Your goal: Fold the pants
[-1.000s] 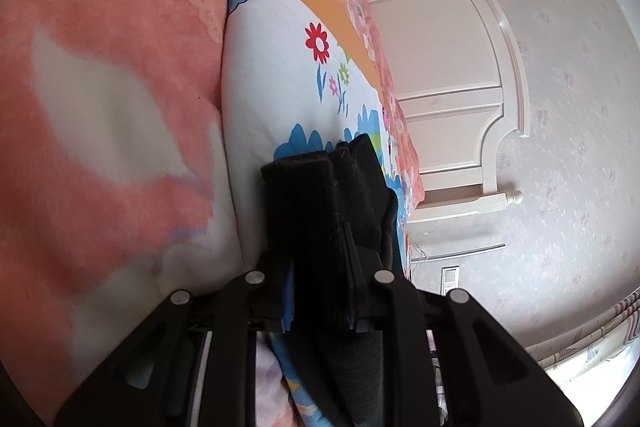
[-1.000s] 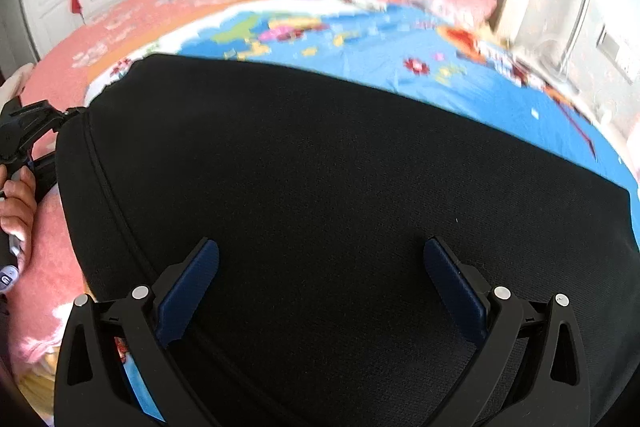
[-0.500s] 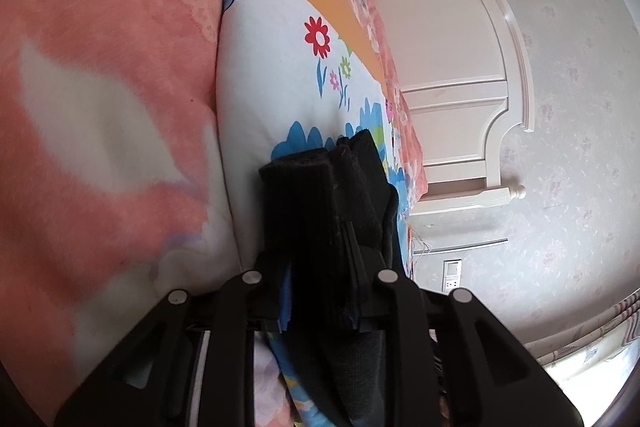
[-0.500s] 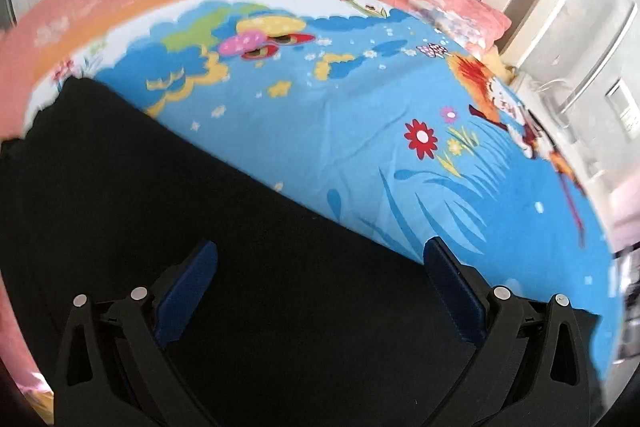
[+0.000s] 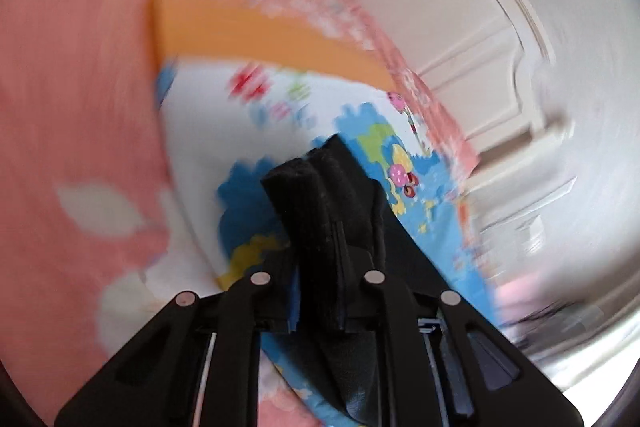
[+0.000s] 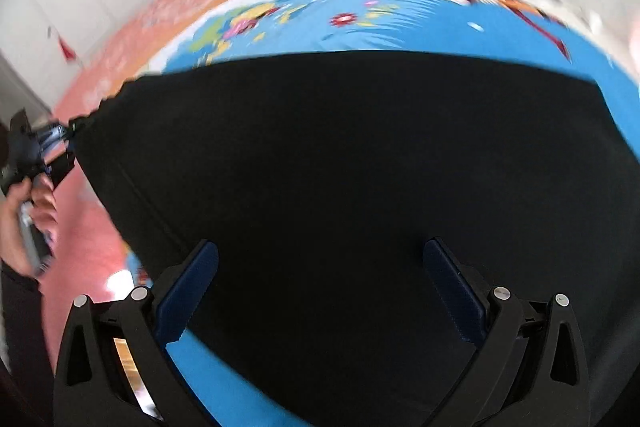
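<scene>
On the blue cartoon-print bedspread (image 6: 400,35) lies the black fabric pants (image 6: 340,187). The left gripper (image 5: 320,307), tightening on a bunched corner, has lifted it; the right gripper (image 6: 320,287) hovers released, ready for folding.

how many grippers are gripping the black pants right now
1. The left gripper pinches a bunched edge of the pants, its jaws closing. The right gripper hangs open over the flat cloth, holding nothing.

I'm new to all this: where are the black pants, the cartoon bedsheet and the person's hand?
black pants (image 6: 340,167), right wrist view, middle of cloth.
cartoon bedsheet (image 6: 400,31), right wrist view, blue part.
hand (image 6: 24,219), right wrist view, fingers.
</scene>
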